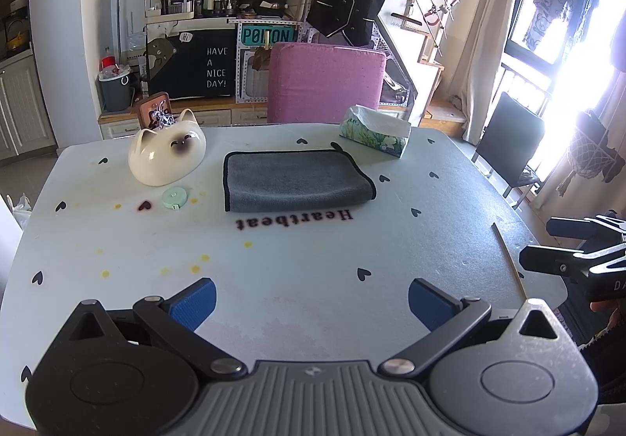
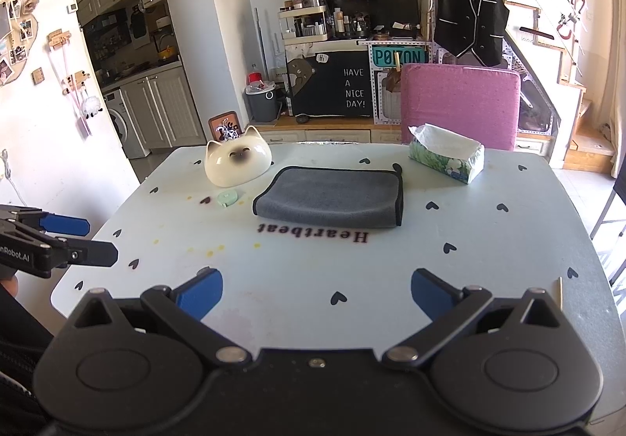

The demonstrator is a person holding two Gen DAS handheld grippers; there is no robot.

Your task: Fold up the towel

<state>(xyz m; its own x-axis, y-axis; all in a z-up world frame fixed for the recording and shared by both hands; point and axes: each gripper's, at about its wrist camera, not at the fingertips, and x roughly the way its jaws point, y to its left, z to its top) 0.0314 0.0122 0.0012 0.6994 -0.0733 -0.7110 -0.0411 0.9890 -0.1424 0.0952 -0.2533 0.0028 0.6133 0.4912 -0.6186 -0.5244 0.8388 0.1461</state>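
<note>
A grey towel (image 1: 295, 180) with black trim lies folded into a flat rectangle on the far middle of the table (image 1: 274, 264), just beyond the word "Heartbeat". It also shows in the right wrist view (image 2: 332, 197). My left gripper (image 1: 312, 301) is open and empty, held back over the table's near side. My right gripper (image 2: 317, 293) is open and empty too, over the near side. Each gripper shows at the edge of the other's view, the right one (image 1: 563, 248) and the left one (image 2: 78, 240), both off the table's sides.
A white cat-shaped ceramic (image 1: 167, 154) and a round green tape measure (image 1: 176, 198) sit left of the towel. A tissue box (image 1: 375, 131) stands at the far right. A pink chair (image 1: 326, 82) is behind the table. A thin stick (image 1: 508, 260) lies near the right edge.
</note>
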